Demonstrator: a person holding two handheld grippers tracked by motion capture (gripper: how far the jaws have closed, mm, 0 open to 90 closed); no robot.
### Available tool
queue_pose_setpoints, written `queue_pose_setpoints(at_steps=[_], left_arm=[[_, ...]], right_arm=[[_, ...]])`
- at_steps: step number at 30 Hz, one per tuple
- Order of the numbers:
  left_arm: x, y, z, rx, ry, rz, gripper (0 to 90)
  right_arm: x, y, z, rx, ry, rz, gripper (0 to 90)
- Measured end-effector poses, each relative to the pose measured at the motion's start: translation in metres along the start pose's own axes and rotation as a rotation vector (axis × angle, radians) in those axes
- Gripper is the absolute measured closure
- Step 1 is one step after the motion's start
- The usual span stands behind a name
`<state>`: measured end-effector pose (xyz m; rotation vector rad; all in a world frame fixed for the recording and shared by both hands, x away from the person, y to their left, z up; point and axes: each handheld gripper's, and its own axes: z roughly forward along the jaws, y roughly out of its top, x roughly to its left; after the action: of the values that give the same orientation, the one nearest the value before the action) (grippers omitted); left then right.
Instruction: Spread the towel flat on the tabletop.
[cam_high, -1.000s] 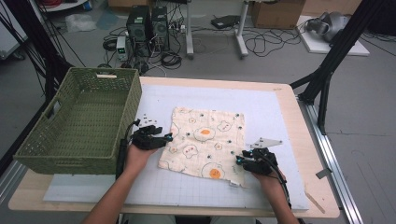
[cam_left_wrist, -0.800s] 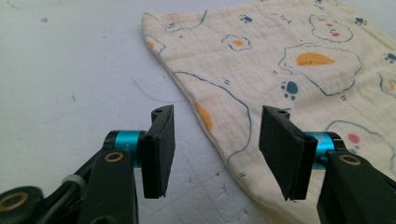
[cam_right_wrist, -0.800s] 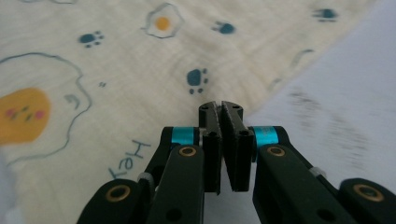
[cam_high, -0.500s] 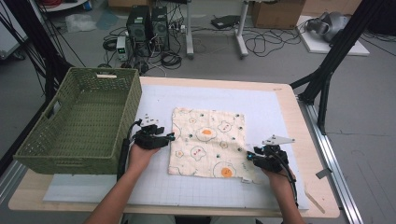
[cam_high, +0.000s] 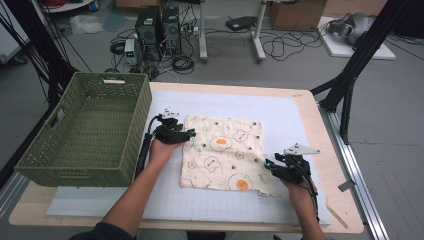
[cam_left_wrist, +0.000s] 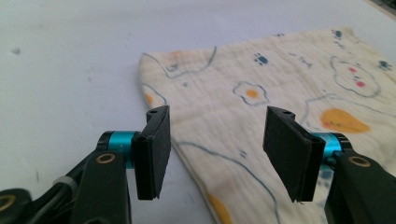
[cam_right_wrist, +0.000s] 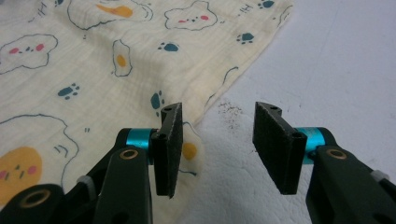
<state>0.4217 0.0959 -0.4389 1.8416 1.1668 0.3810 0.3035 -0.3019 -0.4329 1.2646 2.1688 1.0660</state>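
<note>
One square crinkled muslin cloth (cam_high: 222, 152), flat beside ribbed woven basket (cam_high: 87, 132)

A light wooden table (cam_high: 320, 115) carries a white gridded mat (cam_high: 280, 115) covering most of its top. On the mat, near the middle, a cream cloth (cam_high: 222, 152) printed with eggs and paw marks lies flat. At nine o'clock from the cloth, a green woven basket (cam_high: 85, 135) overhangs the table's left edge.
</note>
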Motion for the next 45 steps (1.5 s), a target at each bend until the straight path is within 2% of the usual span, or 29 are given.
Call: queue_pose_setpoints(at_steps=[6, 8, 10, 11, 12, 13, 14, 15, 17, 19, 21, 22, 25, 26, 28, 30, 34, 37, 39, 41, 43, 45], left_arm=[[0.004, 0.006, 0.020, 0.044, 0.052, 0.032, 42.2], [0.003, 0.007, 0.026, 0.073, 0.071, 0.072, 42.2], [0.000, 0.007, 0.030, 0.072, 0.097, 0.114, 43.0], [-0.001, 0.006, 0.031, 0.067, 0.109, 0.131, 45.9], [-0.002, 0.006, 0.031, 0.064, 0.104, 0.146, 50.4], [-0.003, 0.006, 0.031, 0.060, 0.092, 0.163, 59.4], [-0.005, 0.007, 0.030, 0.065, 0.104, 0.191, 74.8], [-0.006, 0.007, 0.030, 0.066, 0.127, 0.206, 83.4], [-0.003, 0.007, 0.029, 0.062, 0.181, 0.196, 85.7], [0.005, 0.007, 0.028, 0.052, 0.223, 0.150, 85.8], [0.011, 0.007, 0.027, 0.039, 0.217, 0.097, 84.7], [0.012, 0.007, 0.027, 0.038, 0.213, 0.087, 80.0], [0.015, 0.006, 0.024, 0.045, 0.184, 0.043, 53.6], [0.015, 0.005, 0.022, 0.041, 0.169, 0.032, 50.0], [0.014, 0.002, 0.016, 0.033, 0.158, 0.039, 46.3], [0.014, 0.000, 0.011, 0.035, 0.132, 0.031, 44.2], [0.011, -0.004, -0.001, 0.008, 0.108, 0.033, 42.5], [0.008, -0.006, -0.006, 0.014, 0.088, 0.038, 42.5], [0.006, -0.008, -0.009, 0.005, 0.074, 0.043, 42.5], [0.004, -0.009, -0.012, 0.008, 0.071, 0.051, 42.9], [0.004, -0.010, -0.015, 0.008, 0.067, 0.052, 42.9], [0.005, -0.011, -0.018, 0.008, 0.065, 0.048, 43.0]], right_arm=[[-0.001, 0.000, 0.000, -0.001, 0.008, 0.007, 52.1], [-0.001, -0.001, 0.000, -0.002, 0.011, 0.011, 52.0], [-0.001, -0.001, 0.001, 0.001, 0.013, 0.007, 51.8], [-0.001, -0.001, 0.001, 0.005, 0.016, 0.008, 51.6], [-0.001, -0.001, 0.002, 0.004, 0.018, 0.003, 51.3], [0.000, -0.001, 0.002, 0.006, 0.020, 0.005, 51.1], [0.000, -0.001, 0.003, 0.007, 0.020, 0.003, 51.1], [0.000, -0.001, 0.003, 0.005, 0.022, -0.005, 51.0], [0.000, -0.001, 0.004, 0.009, 0.023, -0.002, 51.0], [0.001, -0.001, 0.003, 0.010, 0.023, 0.001, 51.0], [0.000, -0.001, 0.003, 0.004, 0.024, 0.000, 51.0], [0.000, -0.001, 0.004, 0.001, 0.023, 0.000, 51.0], [-0.003, 0.003, 0.006, -0.018, 0.021, 0.010, 51.0], [-0.006, 0.007, 0.007, -0.030, 0.020, 0.017, 51.0], [-0.011, 0.016, 0.012, -0.041, 0.016, 0.028, 51.0], [-0.017, 0.028, 0.020, -0.055, 0.016, 0.024, 51.0], [-0.027, 0.051, 0.047, -0.053, 0.048, 0.053, 51.9], [-0.027, 0.065, 0.071, -0.001, 0.046, 0.029, 52.6], [-0.027, 0.072, 0.087, 0.034, 0.026, 0.011, 54.1], [-0.028, 0.074, 0.099, 0.044, 0.012, 0.022, 57.1], [-0.031, 0.074, 0.108, 0.047, 0.019, 0.056, 64.1], [-0.033, 0.071, 0.113, 0.051, 0.022, 0.066, 75.3]])
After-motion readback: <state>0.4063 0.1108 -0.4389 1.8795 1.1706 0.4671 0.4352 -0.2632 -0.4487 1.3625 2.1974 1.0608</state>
